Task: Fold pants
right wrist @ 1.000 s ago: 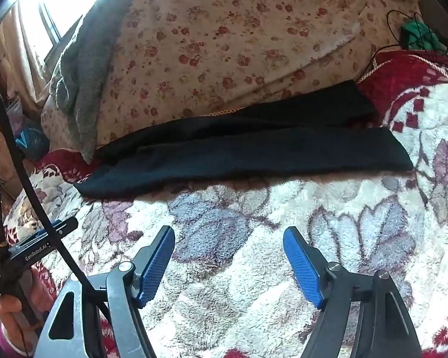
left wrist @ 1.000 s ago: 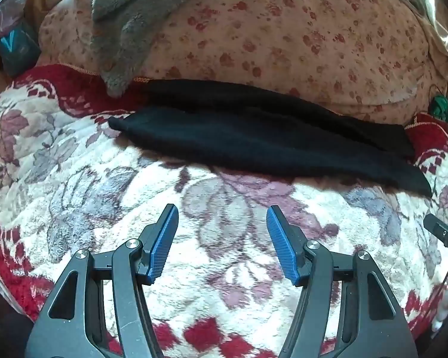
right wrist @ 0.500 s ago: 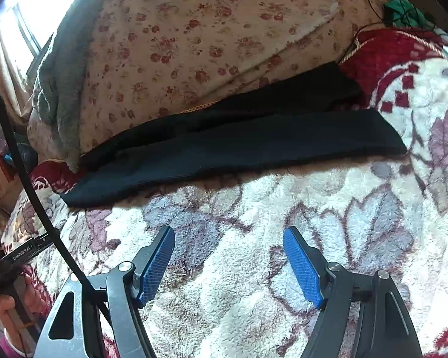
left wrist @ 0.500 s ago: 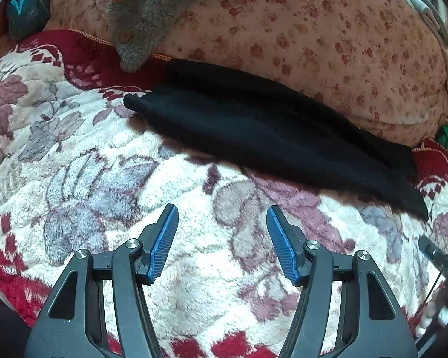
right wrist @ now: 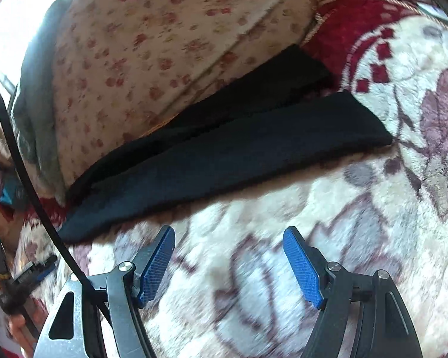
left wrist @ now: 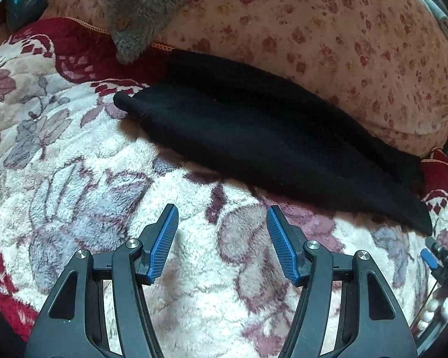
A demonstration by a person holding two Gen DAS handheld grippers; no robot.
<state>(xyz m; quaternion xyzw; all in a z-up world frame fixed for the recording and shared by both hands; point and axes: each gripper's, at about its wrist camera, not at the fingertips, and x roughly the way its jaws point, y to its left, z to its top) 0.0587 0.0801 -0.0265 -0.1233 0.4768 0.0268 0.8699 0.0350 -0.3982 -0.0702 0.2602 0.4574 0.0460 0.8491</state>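
Now | left tool (left wrist: pixel 222 217) spread wide, empty | right tool (right wrist: pixel 228 238) spread wide, empty | pants (left wrist: pixel 254 137) untouched

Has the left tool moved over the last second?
Yes. The left tool has closed in on the black pants, which now fill more of its view, against the floral blanket.

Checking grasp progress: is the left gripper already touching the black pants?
No, the left gripper hangs open above the blanket, short of the pants.

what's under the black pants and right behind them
The black pants lie on the floral fleece blanket. Right behind them rises a flower-print pillow with a grey cloth draped over it. Whatever lies beneath the pants is covered.
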